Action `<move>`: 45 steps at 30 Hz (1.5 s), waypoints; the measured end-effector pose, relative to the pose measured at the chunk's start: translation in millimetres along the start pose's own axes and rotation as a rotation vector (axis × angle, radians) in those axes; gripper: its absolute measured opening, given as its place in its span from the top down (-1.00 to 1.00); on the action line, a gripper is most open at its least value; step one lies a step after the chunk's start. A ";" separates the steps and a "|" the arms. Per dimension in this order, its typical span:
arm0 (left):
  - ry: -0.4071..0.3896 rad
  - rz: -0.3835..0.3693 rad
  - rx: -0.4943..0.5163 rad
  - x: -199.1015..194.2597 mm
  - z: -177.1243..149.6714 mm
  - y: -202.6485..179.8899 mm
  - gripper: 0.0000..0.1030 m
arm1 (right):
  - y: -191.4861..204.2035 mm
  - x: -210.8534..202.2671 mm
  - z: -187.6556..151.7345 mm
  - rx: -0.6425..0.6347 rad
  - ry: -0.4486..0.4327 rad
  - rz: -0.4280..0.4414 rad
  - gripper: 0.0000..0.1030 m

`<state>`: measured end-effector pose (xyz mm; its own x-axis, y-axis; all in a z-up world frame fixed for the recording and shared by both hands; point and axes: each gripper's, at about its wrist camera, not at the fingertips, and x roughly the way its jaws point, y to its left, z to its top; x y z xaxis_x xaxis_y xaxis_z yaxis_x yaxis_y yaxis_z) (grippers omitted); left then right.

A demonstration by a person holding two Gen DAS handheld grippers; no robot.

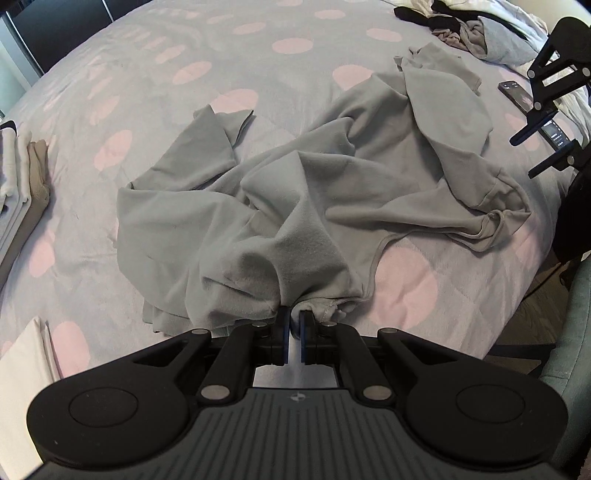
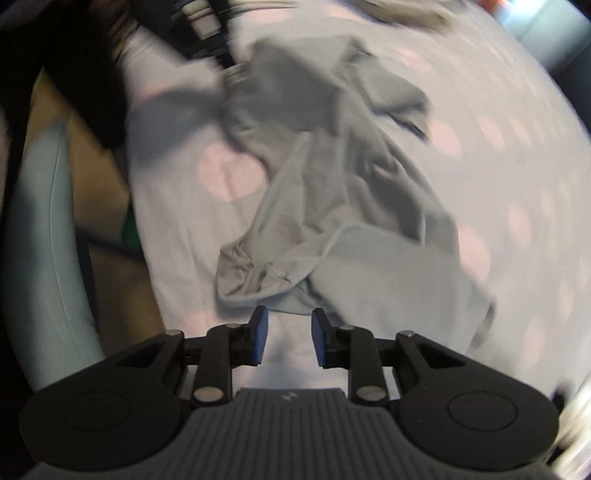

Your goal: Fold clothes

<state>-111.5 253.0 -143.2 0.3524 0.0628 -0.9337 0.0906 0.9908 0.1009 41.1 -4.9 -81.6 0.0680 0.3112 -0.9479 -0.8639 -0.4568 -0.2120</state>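
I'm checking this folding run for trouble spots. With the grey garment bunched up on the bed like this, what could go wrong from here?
The left gripper pinches only a small bunched edge of the grey garment; it may slip out when lifted. The right gripper is open and its view is blurred, so it may grab several crumpled layers. A phone lies near the sleeve and could get dragged.

Bed covered by grey quilt (image 1: 229, 48) with pink dots. Teal chair (image 1: 570, 332) stands beside the bed's edge over wood-toned floor (image 1: 532, 306). Dark furniture panel (image 1: 55, 22) behind the far corner. Lighting soft, even.
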 end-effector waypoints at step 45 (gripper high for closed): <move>-0.083 0.087 0.644 18.6 -31.1 -87.0 0.39 | -115.4 3.1 -65.8 0.465 0.009 -0.479 0.93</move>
<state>-141.7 171.7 -180.0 0.4520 0.1047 -0.8859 0.5894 0.7104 0.3846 173.8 -6.1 -75.7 0.5005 0.3828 -0.7765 -0.8621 0.1375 -0.4878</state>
